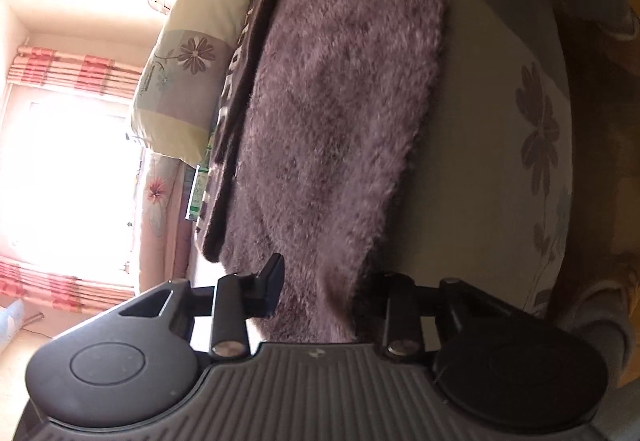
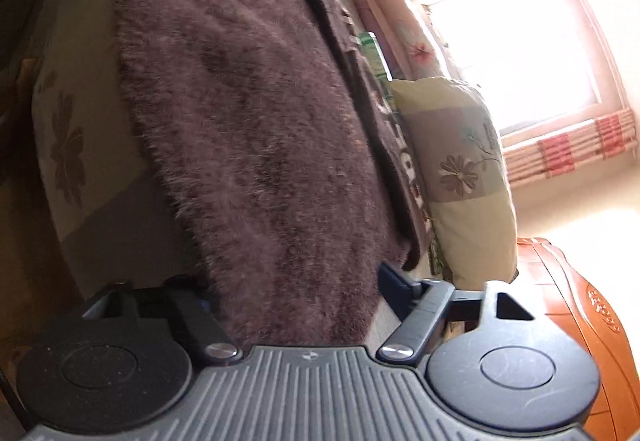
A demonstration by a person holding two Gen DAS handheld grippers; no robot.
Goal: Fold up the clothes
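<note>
Fuzzy purple sweater (image 1: 332, 113) is spread flat on the bed (image 1: 492, 145). Left gripper (image 1: 320, 281) and right gripper (image 2: 296, 281) each pinch its near edge. Flowery pillow (image 2: 460, 177) and window (image 2: 516, 49) sit beyond it.

A fuzzy mauve-brown knitted garment (image 1: 332, 113) lies spread flat on the floral bedsheet (image 1: 532, 145), its dark ribbed edge toward the pillow (image 1: 188, 81).

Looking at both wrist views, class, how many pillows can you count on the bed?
1. One pale floral pillow stands on edge beside the fuzzy purple garment, on its window side. Both views show the same pillow; others may lie out of frame.
</note>
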